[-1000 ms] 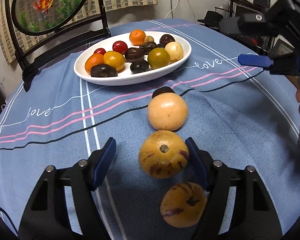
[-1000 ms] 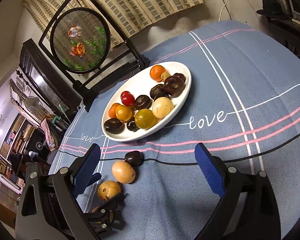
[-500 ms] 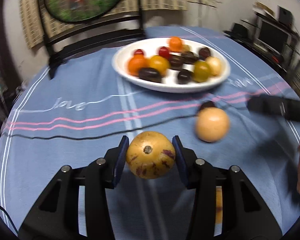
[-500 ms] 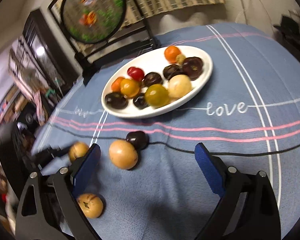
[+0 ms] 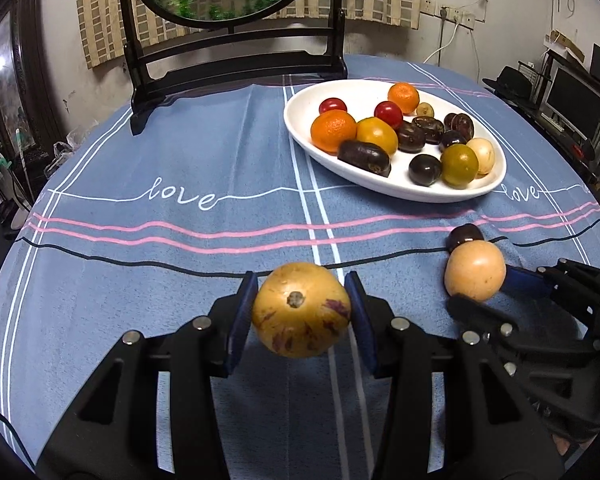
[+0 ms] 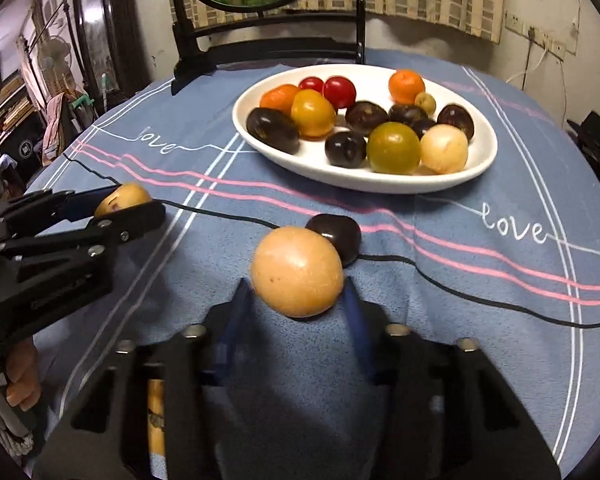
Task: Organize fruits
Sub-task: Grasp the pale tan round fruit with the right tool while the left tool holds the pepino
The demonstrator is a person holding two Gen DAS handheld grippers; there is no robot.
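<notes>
My left gripper (image 5: pixel 300 314) is shut on a yellow fruit with purple streaks (image 5: pixel 300 310) and holds it above the blue cloth; this fruit also shows in the right wrist view (image 6: pixel 122 198). My right gripper (image 6: pixel 296 292) is shut on a round pale orange fruit (image 6: pixel 297 271), which also shows in the left wrist view (image 5: pixel 475 270). A dark plum (image 6: pixel 336 236) lies on the cloth just beyond it. A white oval plate (image 5: pixel 380 188) holds several fruits. Another streaked yellow fruit (image 6: pixel 156 412) lies under my right gripper, mostly hidden.
A black stand with a round goldfish panel (image 5: pixel 228 52) stands at the far table edge behind the plate. The blue tablecloth (image 5: pixel 160 240) has pink and black stripes. Furniture and shelves surround the table.
My left gripper has lifted the streaked yellow fruit and swung left. My right gripper has moved down and closed on the pale orange fruit.
</notes>
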